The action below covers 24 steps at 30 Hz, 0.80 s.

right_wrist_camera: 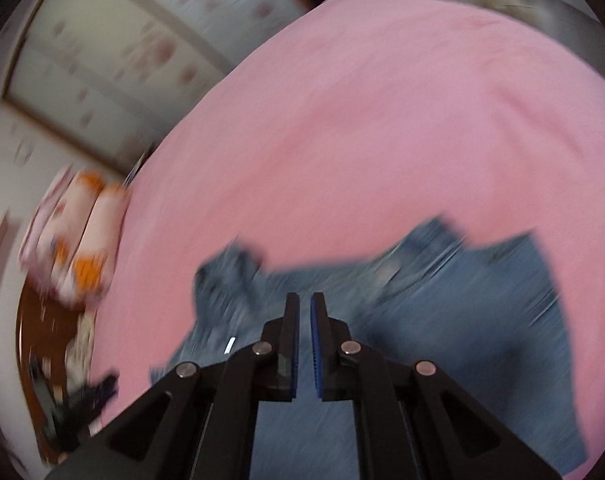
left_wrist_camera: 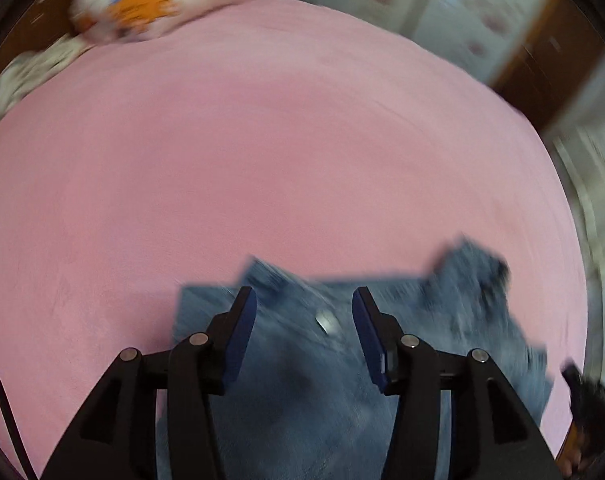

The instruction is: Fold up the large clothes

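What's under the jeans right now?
The jeans lie on the pink bed cover, which shows all around them. What sits directly beneath the denim is covered, so anything between it and the cover cannot be seen.

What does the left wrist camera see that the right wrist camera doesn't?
Only the left wrist view shows the left tool, open above the jeans, with a shiny metal button between its fingers. Only the right wrist view shows the right tool, shut with nothing in it, and a flowery wall panel. Both show the jeans, the pink bedcover and an orange-and-white pillow.
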Available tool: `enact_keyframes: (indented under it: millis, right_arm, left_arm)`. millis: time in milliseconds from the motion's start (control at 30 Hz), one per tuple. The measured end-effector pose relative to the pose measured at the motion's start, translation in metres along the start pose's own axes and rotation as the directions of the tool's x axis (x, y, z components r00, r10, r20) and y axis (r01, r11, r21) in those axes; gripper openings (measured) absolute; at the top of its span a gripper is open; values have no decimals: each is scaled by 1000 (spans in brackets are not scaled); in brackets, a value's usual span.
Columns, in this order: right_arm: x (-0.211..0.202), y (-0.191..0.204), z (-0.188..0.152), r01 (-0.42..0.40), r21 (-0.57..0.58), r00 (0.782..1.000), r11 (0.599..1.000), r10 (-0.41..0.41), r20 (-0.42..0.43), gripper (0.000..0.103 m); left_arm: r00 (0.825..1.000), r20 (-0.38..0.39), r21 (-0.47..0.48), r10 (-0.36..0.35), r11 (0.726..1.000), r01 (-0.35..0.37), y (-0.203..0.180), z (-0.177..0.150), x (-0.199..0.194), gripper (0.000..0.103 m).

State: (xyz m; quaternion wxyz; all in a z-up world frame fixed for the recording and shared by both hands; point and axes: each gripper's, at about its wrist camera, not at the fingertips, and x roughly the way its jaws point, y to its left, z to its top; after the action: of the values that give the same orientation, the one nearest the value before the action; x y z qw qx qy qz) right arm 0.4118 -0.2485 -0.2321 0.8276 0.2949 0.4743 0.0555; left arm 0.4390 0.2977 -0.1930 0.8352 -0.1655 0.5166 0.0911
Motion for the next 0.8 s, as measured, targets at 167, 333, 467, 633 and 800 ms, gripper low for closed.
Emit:
enact_keyframes:
  millis: [167,333,467,633,800]
  right_arm:
    - [21,35,-48,-85,-147,992,985,70,-104,5]
    - [46,52,-81,-105,-223,982,969,65,-179,4]
    - [62,55,-91,-114,-261,977,959,61,-204,4]
    - [81,47,-95,-114,-278,968,954,44,-245,3]
    - [92,38,-98,-117,-290,962,950,35,-273,0]
  left_arm:
    - [992,-95,138,-77,986,89,-50,-41,4,47]
    - [991,-128,247,-50,966,81,-90,-82,19,12]
    - [989,-149,269,-19,961,59,-98,-101,35,7]
    - [986,-157,295,52,956,-3,-100,-112,57,5]
    - [987,-140,305,85,951,-39,-99,-111,66,5]
